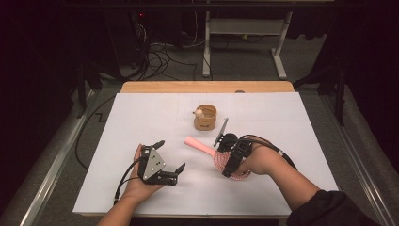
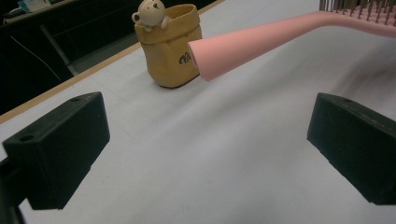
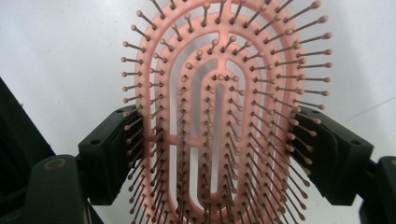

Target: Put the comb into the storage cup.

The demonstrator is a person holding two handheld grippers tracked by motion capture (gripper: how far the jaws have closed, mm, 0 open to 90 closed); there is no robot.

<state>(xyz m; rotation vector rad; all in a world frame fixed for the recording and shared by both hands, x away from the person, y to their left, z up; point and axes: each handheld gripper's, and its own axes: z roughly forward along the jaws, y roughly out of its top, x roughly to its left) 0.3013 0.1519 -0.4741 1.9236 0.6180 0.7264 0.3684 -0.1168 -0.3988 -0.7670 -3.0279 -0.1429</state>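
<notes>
Pink hairbrush (image 3: 219, 121) clamped between right gripper (image 3: 224, 154) fingers; left gripper (image 1: 162, 160) agape.

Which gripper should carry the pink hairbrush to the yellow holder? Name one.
Right. The right gripper has its jaws closed across the pink hairbrush head; the left gripper rests open and empty, farther from the yellow holder.

The high view was dim at its edges: the floor and room fell into near black, while the white rectangular table sheet (image 1: 141, 117) took even, soft overhead light with faint shadows. The picture was slightly soft and grainy. In the left gripper view, the pink plastic brush handle (image 2: 261, 42) beyond the black fingers (image 2: 60, 149) was mildly blurred. In the right gripper view, the pink bristled brush head (image 3: 219, 116) between the fingers was sharp, the sheet behind pale and glare-free.
</notes>
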